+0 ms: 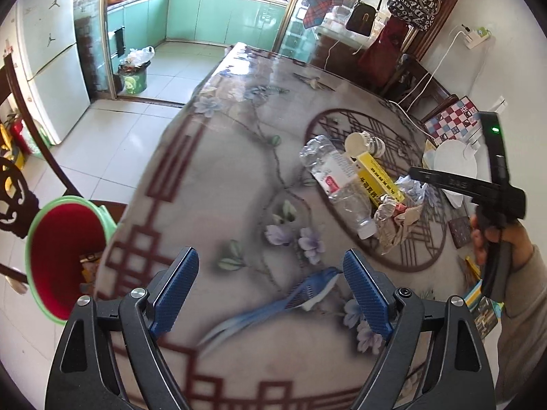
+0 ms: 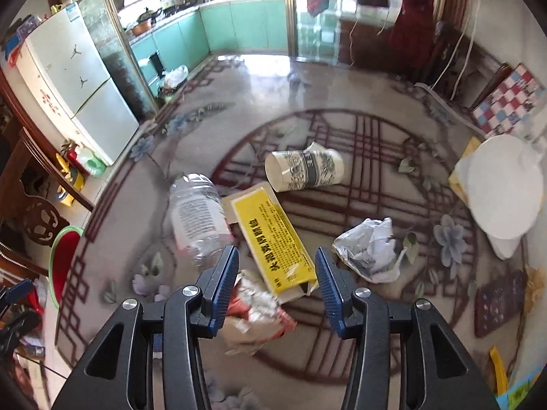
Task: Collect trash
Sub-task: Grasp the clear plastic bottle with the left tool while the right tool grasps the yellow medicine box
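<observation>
Trash lies in a pile on the patterned table (image 1: 218, 184): a clear plastic bottle (image 1: 336, 179) (image 2: 198, 213), a yellow box (image 1: 379, 179) (image 2: 273, 239), a paper cup (image 1: 364, 143) (image 2: 304, 169), crumpled white paper (image 2: 371, 249) (image 1: 415, 188) and a crumpled foil wrapper (image 2: 254, 311) (image 1: 393, 218). My right gripper (image 2: 277, 280) is open, its jaws either side of the yellow box's near end, above the wrapper. My left gripper (image 1: 270, 290) is open and empty over the table's near edge. A green bin with a red inside (image 1: 65, 253) (image 2: 65, 259) stands off the table's left edge.
A white plate-like lid (image 2: 502, 191) (image 1: 454, 162) and a dark coaster (image 2: 499, 300) (image 1: 459, 230) lie at the table's right. A checkered box (image 2: 509, 99) stands at the far right. A dark wooden chair (image 1: 17, 184) is by the bin. The right hand-held gripper's body (image 1: 492, 184) shows in the left wrist view.
</observation>
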`<state>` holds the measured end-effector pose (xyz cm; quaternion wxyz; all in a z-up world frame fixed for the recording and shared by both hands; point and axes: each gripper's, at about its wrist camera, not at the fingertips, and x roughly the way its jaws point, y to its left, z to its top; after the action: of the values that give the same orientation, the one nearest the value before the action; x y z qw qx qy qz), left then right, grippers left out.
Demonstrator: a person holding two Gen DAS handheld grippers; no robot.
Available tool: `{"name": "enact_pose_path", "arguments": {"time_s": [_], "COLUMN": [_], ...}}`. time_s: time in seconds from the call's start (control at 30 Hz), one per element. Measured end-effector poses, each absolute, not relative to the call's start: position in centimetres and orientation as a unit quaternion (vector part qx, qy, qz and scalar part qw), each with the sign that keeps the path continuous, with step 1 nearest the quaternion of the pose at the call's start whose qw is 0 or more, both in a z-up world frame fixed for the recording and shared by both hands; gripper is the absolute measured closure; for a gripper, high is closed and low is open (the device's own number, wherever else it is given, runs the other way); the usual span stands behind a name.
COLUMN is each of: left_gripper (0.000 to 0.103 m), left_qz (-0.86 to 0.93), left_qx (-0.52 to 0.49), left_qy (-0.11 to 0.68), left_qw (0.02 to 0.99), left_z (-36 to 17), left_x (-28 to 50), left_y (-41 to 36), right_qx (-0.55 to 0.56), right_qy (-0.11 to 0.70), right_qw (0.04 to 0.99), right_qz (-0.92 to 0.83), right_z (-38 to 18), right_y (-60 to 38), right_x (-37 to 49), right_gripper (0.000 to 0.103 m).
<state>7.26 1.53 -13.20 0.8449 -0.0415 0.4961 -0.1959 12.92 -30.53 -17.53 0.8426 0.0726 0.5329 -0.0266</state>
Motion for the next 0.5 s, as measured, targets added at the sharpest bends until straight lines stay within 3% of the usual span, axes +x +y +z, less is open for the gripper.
{"name": "enact_pose_path", "arguments": {"time_s": [0.2, 0.5], "left_gripper": [0.016, 0.016], "left_qz": [-0.181, -0.178], "left_qx": [-0.028, -0.026], "left_qy": [0.507, 0.524], "left_qw": [0.842, 0.832], "left_z": [-14.0, -15.2], "left_x": [8.4, 11.8], "left_y": [-1.8, -6.4], "right_qx": [0.059, 0.061], "right_qy": [0.565, 0.581], "right_qw": [0.823, 0.811], "right_qz": [0.007, 0.037], "right_z": [-22.2, -24.0], "right_y": [-30.7, -30.8], "right_x": [15.6, 16.3], "right_gripper": [0.058, 0.058]}}
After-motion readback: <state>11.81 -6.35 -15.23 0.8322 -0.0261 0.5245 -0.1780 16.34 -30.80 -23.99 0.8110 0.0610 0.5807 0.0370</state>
